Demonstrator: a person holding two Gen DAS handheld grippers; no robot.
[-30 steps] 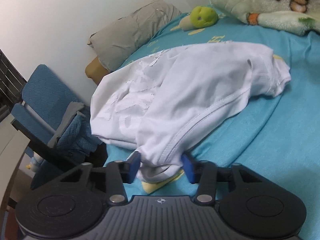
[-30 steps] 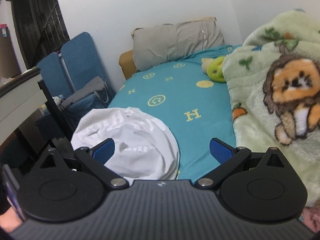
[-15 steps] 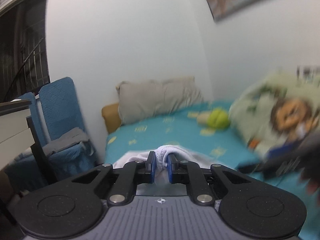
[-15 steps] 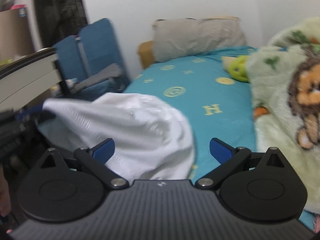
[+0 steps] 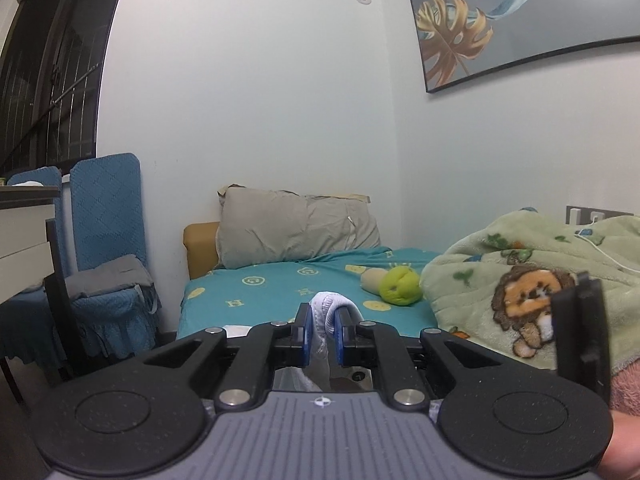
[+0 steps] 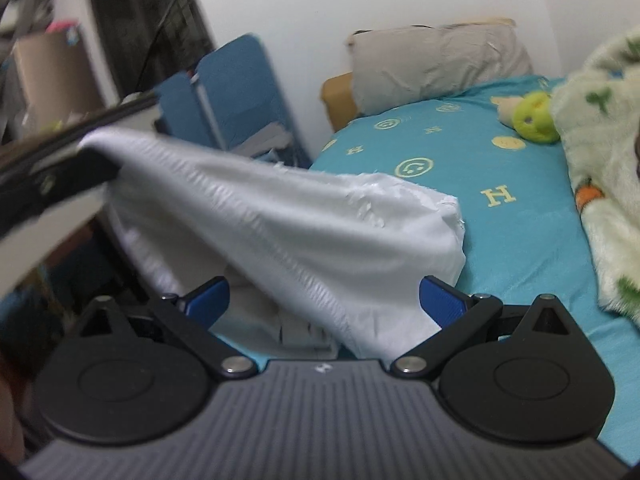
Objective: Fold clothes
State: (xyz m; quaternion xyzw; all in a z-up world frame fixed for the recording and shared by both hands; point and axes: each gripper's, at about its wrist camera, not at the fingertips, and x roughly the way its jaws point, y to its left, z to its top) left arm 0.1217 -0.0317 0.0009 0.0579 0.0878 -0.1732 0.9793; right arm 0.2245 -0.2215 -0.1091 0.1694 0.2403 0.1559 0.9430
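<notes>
A white T-shirt [image 6: 304, 224] hangs stretched above the teal bed sheet [image 6: 500, 224]. Its raised corner runs up to the left gripper's body, blurred at the left edge of the right wrist view. In the left wrist view my left gripper [image 5: 320, 330] is shut on a bunched white hem of the T-shirt [image 5: 325, 308], held high and level. My right gripper [image 6: 325, 300] stands open, its blue pads on either side of the cloth's lower edge without pinching it. The right gripper's black body [image 5: 580, 328] shows at the right of the left wrist view.
A grey pillow [image 5: 296, 228] lies at the head of the bed. A green plush toy [image 5: 398, 286] and a lion-print fleece blanket [image 5: 532, 280] take up the right side. Blue folding chairs [image 5: 104, 216] with draped clothes stand left of the bed, beside a desk edge [image 5: 24, 216].
My left gripper shut on the shirt's hem and lifted it off the bed, tilting up to level. The shirt now stretches in the air. My right gripper moved in under the cloth, still open.
</notes>
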